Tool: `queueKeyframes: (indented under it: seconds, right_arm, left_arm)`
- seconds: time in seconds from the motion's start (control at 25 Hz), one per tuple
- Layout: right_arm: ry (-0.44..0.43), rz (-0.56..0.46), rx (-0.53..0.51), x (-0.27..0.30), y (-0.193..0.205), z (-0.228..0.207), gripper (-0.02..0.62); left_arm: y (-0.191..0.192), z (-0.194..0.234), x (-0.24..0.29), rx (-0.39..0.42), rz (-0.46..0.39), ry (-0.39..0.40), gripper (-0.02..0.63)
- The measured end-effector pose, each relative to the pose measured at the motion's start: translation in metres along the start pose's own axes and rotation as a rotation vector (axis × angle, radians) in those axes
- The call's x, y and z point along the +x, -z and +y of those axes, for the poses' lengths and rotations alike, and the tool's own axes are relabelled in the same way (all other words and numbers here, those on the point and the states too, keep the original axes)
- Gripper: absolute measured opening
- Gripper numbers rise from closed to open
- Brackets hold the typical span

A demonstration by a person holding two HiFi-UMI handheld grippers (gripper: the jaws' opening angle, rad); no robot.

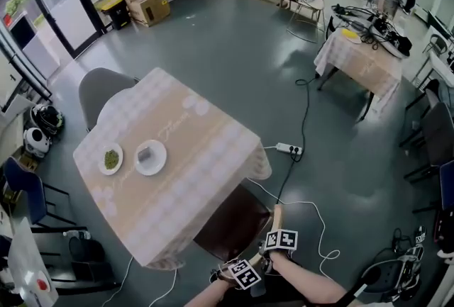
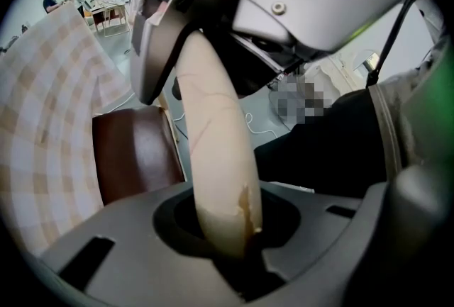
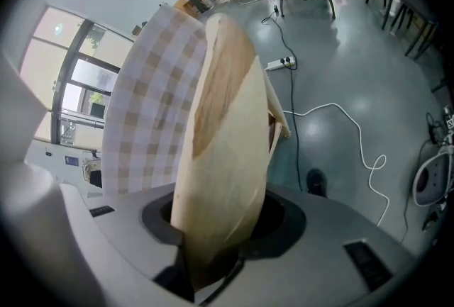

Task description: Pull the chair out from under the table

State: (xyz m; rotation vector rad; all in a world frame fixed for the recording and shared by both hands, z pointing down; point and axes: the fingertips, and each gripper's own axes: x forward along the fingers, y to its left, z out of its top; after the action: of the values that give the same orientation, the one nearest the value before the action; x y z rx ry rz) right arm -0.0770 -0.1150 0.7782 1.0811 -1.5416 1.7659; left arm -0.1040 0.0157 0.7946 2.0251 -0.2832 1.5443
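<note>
chair (image 1: 234, 224) stands at the near side of the table (image 1: 186, 134), its dark brown seat partly tucked under the hanging checked cloth (image 1: 213, 178), so the pull looks barely begun. left gripper (image 2: 225, 226) is clamped on the pale wooden top rail (image 2: 213, 149) of the backrest, and the rail runs straight up out of its jaws; right gripper (image 3: 216, 227) is clamped on the same rail a little further along, and its silver body fills the top of the left gripper view. gripping the rail at two points probably lets the person drag the chair back squarely without twisting it, and the steep downward reach suits a rail that sits low and close to the body. two small plates (image 1: 150, 157) rest toward the far left of the tabletop, well apart from the chair, so a smooth pull should leave them alone unless the cloth snags on the backrest. a white power strip (image 1: 289, 149) and its cable lie on the floor just beyond the chair, clear of its way back. no readable writing shows anywhere: the marker cubes (image 1: 281, 239) carry only black-and-white square patterns, and print on the distant cardboard boxes (image 1: 147, 6) is too small to make out.
</note>
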Motion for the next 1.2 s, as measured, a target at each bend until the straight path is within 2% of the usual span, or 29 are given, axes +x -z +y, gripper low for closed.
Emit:
queueKeyframes:
  seconds: [0.32, 0.84, 1.2]
  right_arm:
    - [-0.018, -0.016, 0.009, -0.018, -0.006, -0.008, 0.176]
    - [-0.036, -0.011, 0.000, -0.013, 0.002, -0.021, 0.175]
    - [-0.066, 0.016, -0.029, -0.017, 0.002, -0.037, 0.179]
  left_arm:
    - [-0.019, -0.010, -0.003, -0.008, -0.012, -0.016, 0.087]
    - [-0.015, -0.020, 0.010, -0.010, -0.001, -0.023, 0.089]
    - [-0.025, -0.027, 0.021, -0.008, 0.016, -0.058, 0.089]
